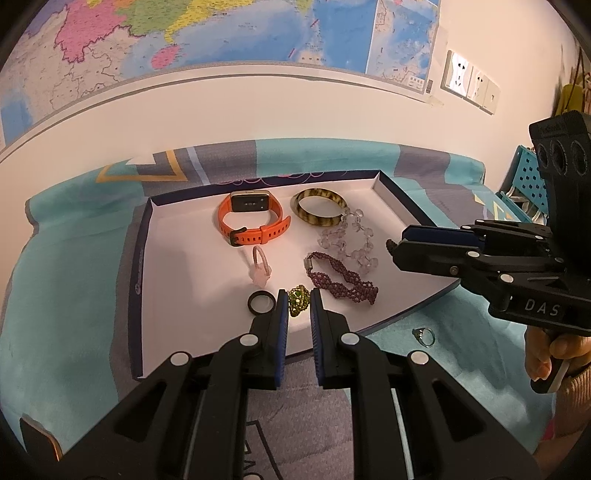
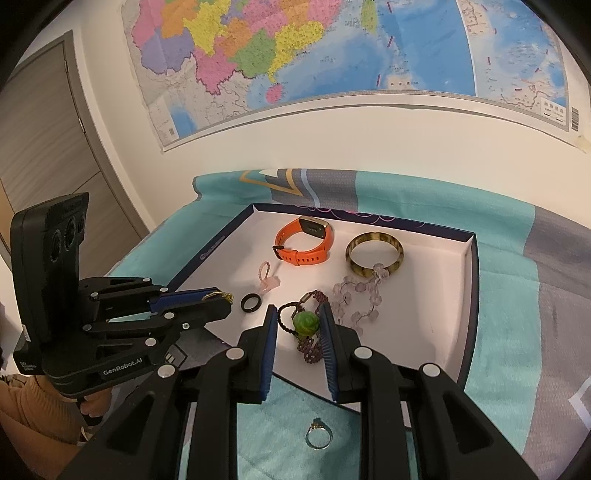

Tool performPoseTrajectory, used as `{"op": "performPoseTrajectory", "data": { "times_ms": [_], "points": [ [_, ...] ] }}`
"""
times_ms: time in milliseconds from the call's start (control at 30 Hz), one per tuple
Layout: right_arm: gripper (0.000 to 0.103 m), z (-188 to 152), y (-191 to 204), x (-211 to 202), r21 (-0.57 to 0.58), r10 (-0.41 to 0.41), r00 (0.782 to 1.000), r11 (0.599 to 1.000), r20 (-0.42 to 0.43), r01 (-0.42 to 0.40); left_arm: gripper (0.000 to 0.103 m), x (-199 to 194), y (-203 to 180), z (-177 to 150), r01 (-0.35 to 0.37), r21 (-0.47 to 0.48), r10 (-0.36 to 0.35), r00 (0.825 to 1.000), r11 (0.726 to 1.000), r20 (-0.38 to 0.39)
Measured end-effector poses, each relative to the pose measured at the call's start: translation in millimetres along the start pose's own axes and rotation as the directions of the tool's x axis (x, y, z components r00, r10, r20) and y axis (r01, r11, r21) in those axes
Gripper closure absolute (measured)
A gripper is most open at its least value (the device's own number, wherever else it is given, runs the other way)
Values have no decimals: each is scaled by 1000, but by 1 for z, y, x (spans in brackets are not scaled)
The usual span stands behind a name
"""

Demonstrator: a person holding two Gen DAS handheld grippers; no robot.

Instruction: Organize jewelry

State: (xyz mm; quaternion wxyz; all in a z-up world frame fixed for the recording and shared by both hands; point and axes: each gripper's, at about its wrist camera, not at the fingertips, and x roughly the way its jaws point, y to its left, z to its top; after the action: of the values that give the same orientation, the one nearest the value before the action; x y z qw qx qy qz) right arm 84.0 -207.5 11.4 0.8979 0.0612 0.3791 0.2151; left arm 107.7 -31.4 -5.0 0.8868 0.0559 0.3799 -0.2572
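**Both grippers loaded over the jewelry tray**

Going left to right here. The shallow white tray with the dark blue rim sits on a teal and grey patterned cloth, up against a wall with a big map on it.

The left gripper is pinched shut on a small green-and-gold beaded piece, holding it just over the near part of the tray. Right beside it on the tray floor is a black ring, and a bit further back a pale pink ring. At the back there's an orange watch, with a tortoiseshell bangle next to it. A clear bead bracelet touches the bangle, and a purple beaded bracelet lies in front of that.

The right gripper has its pads closed on a round green bead strung on a dark cord, hanging above the purple bracelet in its own view.

One silver ring with a small stone is outside the tray, lying on the cloth just in front of the near rim, below the right gripper.
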Motion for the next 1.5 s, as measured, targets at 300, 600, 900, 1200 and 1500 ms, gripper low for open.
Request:
{"op": "performPoseTrajectory", "data": {
  "times_ms": [300,600,900,1200,1500],
  "points": [
    [82,2,-1,3,3,-1,1000,1000,-1,1,91,2,0,1,-4,-3,4,1000,1000,-1],
    [82,8,-6,11,8,-4,1000,1000,-8,4,91,8,3,6,-11,-3,11,1000,1000,-5],
    [82,11,-10,17,16,-3,1000,1000,-16,3,91,14,4,10,-17,1,17,1000,1000,-12],
    [82,14,-12,22,22,-6,1000,1000,-21,6,91,19,3,12,-20,3,21,1000,1000,-14],
    [82,15,-14,26,29,-8,1000,1000,-27,9,91,24,2,13,-27,2,27,999,1000,-21]
  ]
}}
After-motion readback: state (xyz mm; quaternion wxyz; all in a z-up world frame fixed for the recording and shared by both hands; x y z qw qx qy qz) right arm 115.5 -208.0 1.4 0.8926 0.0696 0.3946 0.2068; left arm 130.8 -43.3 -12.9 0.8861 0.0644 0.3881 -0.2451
